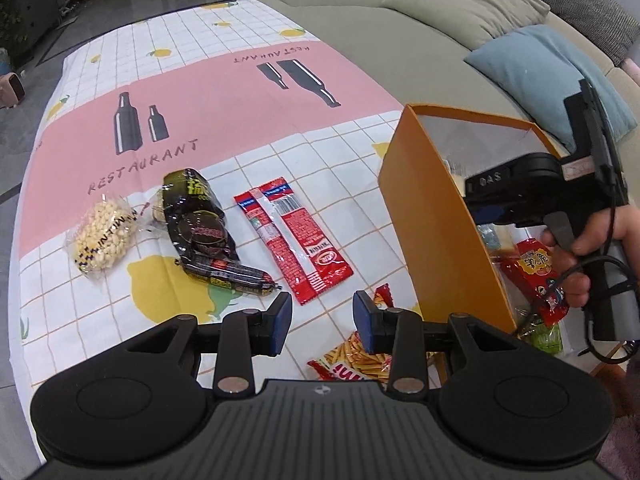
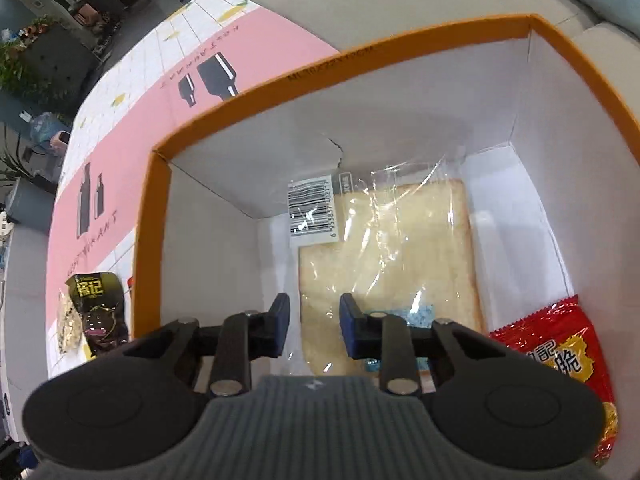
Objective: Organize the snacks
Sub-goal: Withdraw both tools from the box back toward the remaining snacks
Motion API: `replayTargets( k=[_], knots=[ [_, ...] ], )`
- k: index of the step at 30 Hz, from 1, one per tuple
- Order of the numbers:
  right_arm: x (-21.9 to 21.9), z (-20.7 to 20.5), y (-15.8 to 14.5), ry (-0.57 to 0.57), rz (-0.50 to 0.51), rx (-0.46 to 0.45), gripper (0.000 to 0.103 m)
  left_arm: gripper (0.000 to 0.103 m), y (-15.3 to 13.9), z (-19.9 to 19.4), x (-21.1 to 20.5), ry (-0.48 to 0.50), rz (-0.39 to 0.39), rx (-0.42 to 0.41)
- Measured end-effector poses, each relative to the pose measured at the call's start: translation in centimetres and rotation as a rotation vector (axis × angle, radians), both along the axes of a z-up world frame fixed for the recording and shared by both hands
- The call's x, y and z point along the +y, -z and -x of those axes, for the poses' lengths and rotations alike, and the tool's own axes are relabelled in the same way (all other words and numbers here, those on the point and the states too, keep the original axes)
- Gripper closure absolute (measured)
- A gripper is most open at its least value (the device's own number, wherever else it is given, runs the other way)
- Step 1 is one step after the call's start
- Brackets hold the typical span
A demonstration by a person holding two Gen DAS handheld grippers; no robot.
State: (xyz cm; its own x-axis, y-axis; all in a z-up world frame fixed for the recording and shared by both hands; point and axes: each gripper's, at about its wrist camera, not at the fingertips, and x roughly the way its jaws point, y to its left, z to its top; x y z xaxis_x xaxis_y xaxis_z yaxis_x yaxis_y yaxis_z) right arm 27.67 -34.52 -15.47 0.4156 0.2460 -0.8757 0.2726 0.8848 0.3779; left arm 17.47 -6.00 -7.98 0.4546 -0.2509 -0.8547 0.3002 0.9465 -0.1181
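Observation:
An orange box (image 1: pixel 436 216) with a white inside stands at the table's right side. In the right wrist view the box (image 2: pixel 152 220) holds a wrapped bread slice (image 2: pixel 404 252) and a red snack bag (image 2: pixel 560 352). My right gripper (image 2: pixel 314 324) is open and empty, above the bread inside the box. My left gripper (image 1: pixel 322 322) is open and empty above the table. Ahead of it lie red sachets (image 1: pixel 296 236), a dark sausage stick (image 1: pixel 228 276), a black snack pack (image 1: pixel 200 216) and a clear bag of pale puffs (image 1: pixel 104 236). A fries-print bag (image 1: pixel 360 360) lies under its right finger.
The table wears a pink and white checked cloth (image 1: pixel 224 92). A grey sofa (image 1: pixel 400 32) with a blue cushion (image 1: pixel 540 76) stands behind the box. The right hand and its gripper body (image 1: pixel 560 188) hover over the box.

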Motion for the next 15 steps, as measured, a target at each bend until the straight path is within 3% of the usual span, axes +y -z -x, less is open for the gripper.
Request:
replayTargets(
  k=[3,8,15],
  knots=[
    [0.2,0.8,-0.9,-0.008,0.026,-0.005,0.075,0.061,-0.3,0.2,0.3,-0.001,-0.003,-0.012],
    [1.7,4.1,-4.9,-0.053,0.101,-0.122,0.068,0.06,-1.7,1.3,1.0,0.013,0.019,-0.058],
    [6.7,10.4,-11.2,-0.162,0.176,-0.352,0.052,0.041,-2.9,4.1,3.3,0.009,-0.01,-0.106]
  ],
)
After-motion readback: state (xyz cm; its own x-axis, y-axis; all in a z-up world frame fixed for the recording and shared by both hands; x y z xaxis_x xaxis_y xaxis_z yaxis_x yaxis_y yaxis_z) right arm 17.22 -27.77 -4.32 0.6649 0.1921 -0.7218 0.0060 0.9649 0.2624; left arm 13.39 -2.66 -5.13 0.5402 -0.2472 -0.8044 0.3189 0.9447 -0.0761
